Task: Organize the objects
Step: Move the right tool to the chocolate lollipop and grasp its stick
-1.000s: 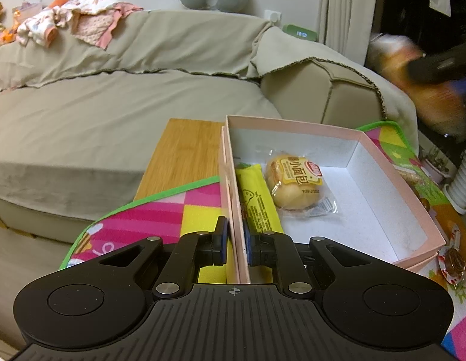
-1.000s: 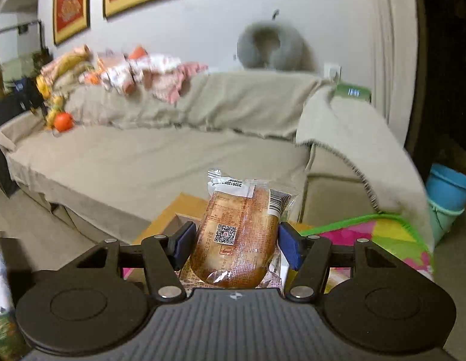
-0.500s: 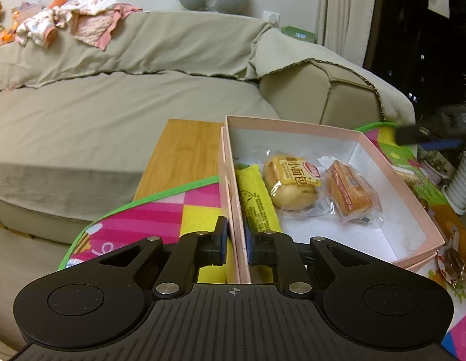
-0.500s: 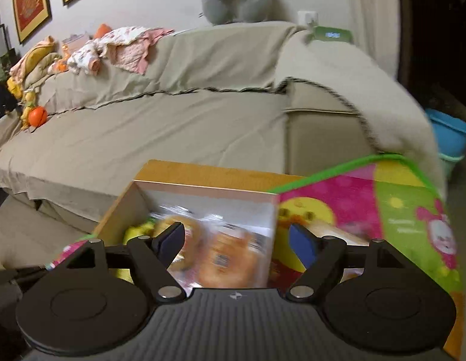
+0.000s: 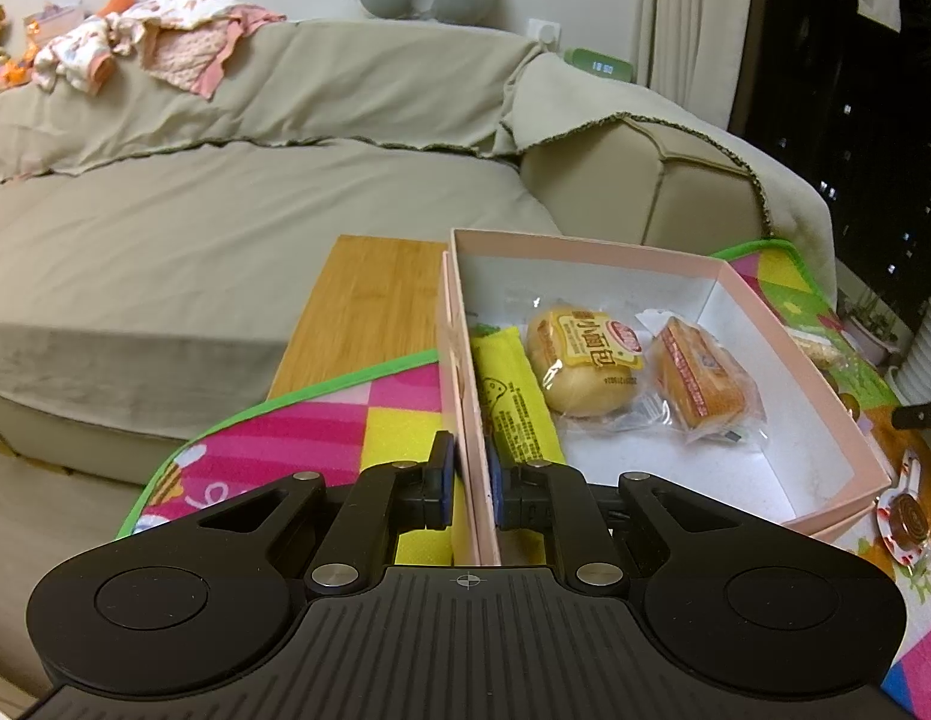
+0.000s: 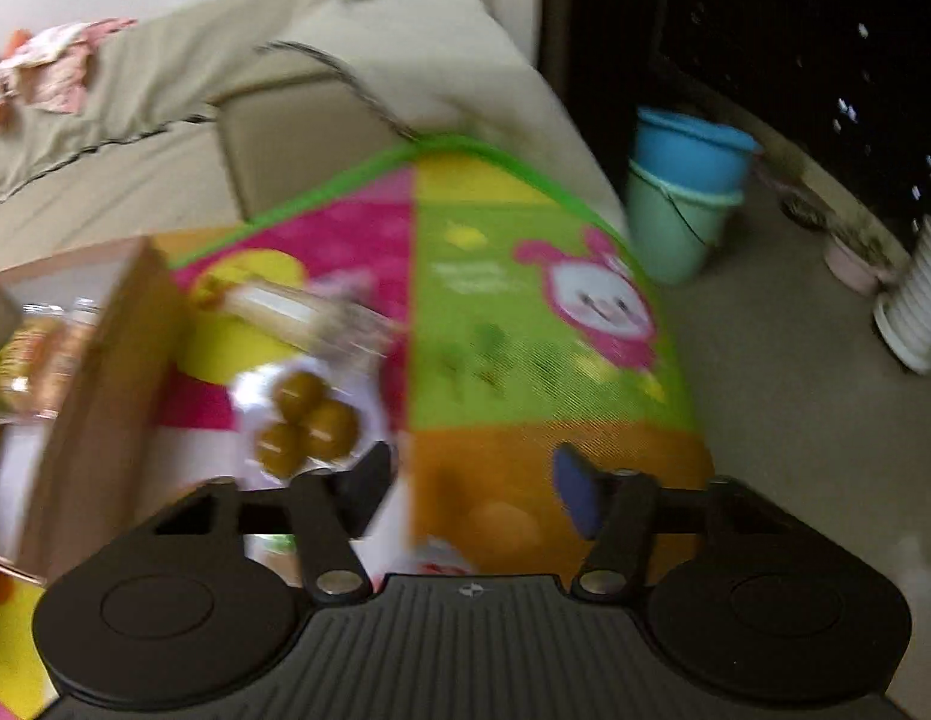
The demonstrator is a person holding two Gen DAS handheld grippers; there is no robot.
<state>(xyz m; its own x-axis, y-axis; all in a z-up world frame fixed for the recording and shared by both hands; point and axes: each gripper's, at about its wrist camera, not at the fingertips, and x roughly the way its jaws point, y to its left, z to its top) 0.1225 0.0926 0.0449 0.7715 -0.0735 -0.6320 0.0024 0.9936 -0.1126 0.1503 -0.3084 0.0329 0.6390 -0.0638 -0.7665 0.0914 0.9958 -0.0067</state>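
My left gripper is shut on the near left wall of the open pink box. Inside the box lie a yellow packet, a wrapped round bun and a wrapped orange cake. My right gripper hangs over the colourful mat, to the right of the box. Its jaws are closing with nothing between them. Just ahead of its left finger lies a clear pack of three brown balls. Beyond that lies a long clear-wrapped snack. The right wrist view is blurred.
A grey-covered sofa stands behind the wooden table. Blue and green buckets and a white ribbed pot stand on the floor to the right. A small wrapped sweet lies on the mat right of the box.
The orange cake left my right gripper and now lies in the box. That gripper swung right and down over the mat. The left gripper kept its hold.
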